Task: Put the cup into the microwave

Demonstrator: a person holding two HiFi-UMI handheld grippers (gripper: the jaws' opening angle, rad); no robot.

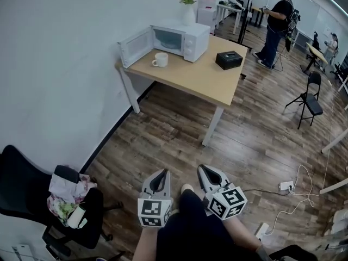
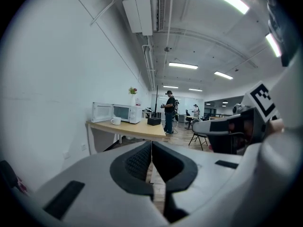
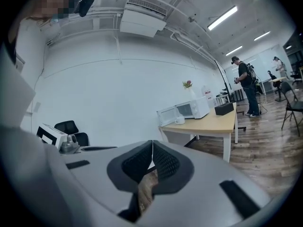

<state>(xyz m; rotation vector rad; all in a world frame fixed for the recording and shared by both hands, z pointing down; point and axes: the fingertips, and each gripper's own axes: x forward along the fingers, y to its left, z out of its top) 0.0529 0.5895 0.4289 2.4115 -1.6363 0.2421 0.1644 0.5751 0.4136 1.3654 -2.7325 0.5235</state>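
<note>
A white cup (image 1: 160, 60) stands on the wooden table (image 1: 201, 75), just in front of the white microwave (image 1: 185, 39), whose door (image 1: 135, 46) hangs open to the left. Both grippers are far from the table, low over the floor near my body. My left gripper (image 1: 159, 174) is shut with nothing in it, and my right gripper (image 1: 205, 170) beside it is shut and empty as well. The left gripper view shows its closed jaws (image 2: 151, 143) with the cup (image 2: 116, 121) and microwave (image 2: 124, 112) far off. The right gripper view also has the cup (image 3: 180, 120) in the distance.
A black box (image 1: 229, 60) lies on the table's right part, and a vase of flowers (image 1: 188, 7) stands behind the microwave. A black office chair (image 1: 32, 200) with cloth on it is at the left. A folding chair (image 1: 310, 99), floor cables (image 1: 293, 192) and a person (image 1: 277, 26) are to the right.
</note>
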